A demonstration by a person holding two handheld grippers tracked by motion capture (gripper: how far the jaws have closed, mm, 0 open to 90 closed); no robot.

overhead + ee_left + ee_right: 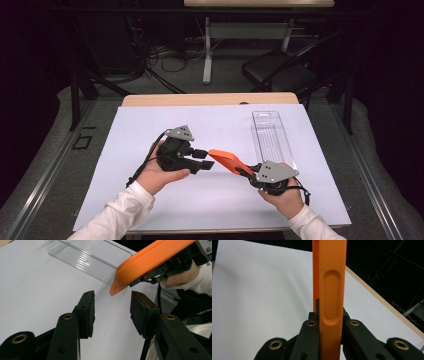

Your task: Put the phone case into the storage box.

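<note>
a white sheet covers the wooden table in a dark room; the right gripper clamps an orange case, its far end cut off in the right gripper view; the left gripper stands apart.

table (wooden edge) | white sheet | clear tray

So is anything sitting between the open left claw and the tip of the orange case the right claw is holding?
Nothing visible. In the left gripper view the orange case ends just beyond the left claw, with bare white sheet in the gap. The clear tray lies farther back. The right claw clamps the case.
</note>
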